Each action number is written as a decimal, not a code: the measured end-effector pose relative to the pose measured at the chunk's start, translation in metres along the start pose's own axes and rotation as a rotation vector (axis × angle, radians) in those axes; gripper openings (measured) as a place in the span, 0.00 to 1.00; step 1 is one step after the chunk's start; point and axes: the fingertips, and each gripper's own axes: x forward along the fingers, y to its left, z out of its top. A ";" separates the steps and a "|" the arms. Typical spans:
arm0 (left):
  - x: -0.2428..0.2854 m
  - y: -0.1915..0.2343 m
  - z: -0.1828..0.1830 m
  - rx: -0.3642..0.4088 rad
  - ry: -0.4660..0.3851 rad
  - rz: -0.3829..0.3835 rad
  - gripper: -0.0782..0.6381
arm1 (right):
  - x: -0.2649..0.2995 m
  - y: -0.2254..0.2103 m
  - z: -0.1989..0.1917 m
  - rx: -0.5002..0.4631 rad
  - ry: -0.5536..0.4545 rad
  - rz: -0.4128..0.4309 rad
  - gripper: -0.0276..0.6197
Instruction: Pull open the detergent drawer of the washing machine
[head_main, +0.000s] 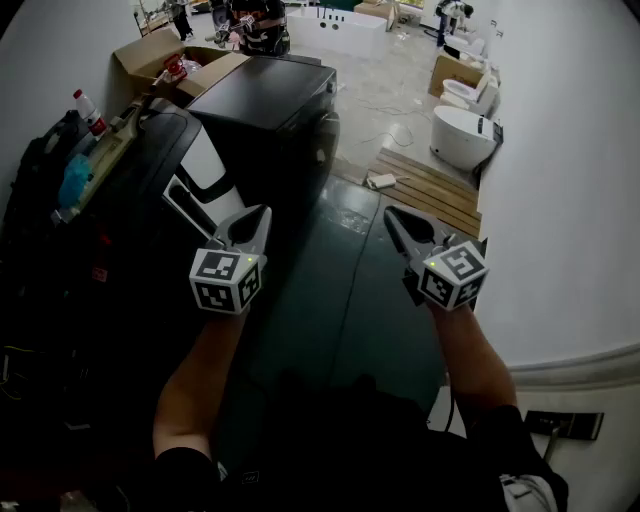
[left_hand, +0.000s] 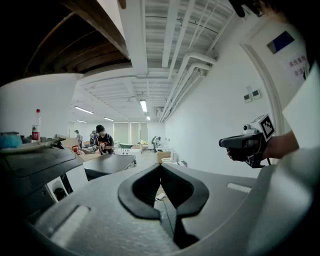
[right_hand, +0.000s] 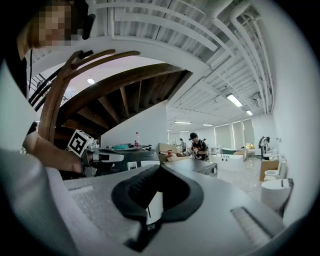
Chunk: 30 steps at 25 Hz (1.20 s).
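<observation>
Left tongs (head_main: 257, 222): pressed together, tips meeting, nothing between them and nothing touched. Right tongs (head_main: 397, 224): likewise pressed together and empty. We find both held out in the air side by side, well apart from each other, above a dark floor (head_main: 340, 300).

Surroundings: ahead and to the left stands the washing machine (head_main: 150, 150), dark on top, with a white front panel (head_main: 205, 170) facing the floor. Beyond it is a second dark appliance (head_main: 275, 100). A bottle with a red cap (head_main: 88, 108) and other clutter lie on top of the washing machine. A cardboard box (head_main: 160, 55) sits further back. To the right we note wooden slats (head_main: 430, 185) on the floor, white toilets (head_main: 462, 135) along a white wall (head_main: 570, 200), and a person (head_main: 258, 25) at the far end of the room.

Position of the task's thing: we cannot single out the detergent drawer within the white front panel. That panel lies just left of the left tongs' tips; we see no contact. The right tongs are well clear of the machine.
</observation>
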 end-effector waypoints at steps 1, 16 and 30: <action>0.002 0.003 0.003 -0.002 -0.009 0.007 0.12 | 0.005 -0.001 0.006 0.003 -0.017 -0.001 0.05; -0.011 0.016 0.017 0.048 -0.030 -0.016 0.12 | 0.027 0.023 0.031 0.077 -0.162 -0.097 0.05; -0.078 0.071 -0.044 -0.022 0.030 -0.066 0.12 | 0.006 0.089 -0.043 0.237 -0.084 -0.230 0.05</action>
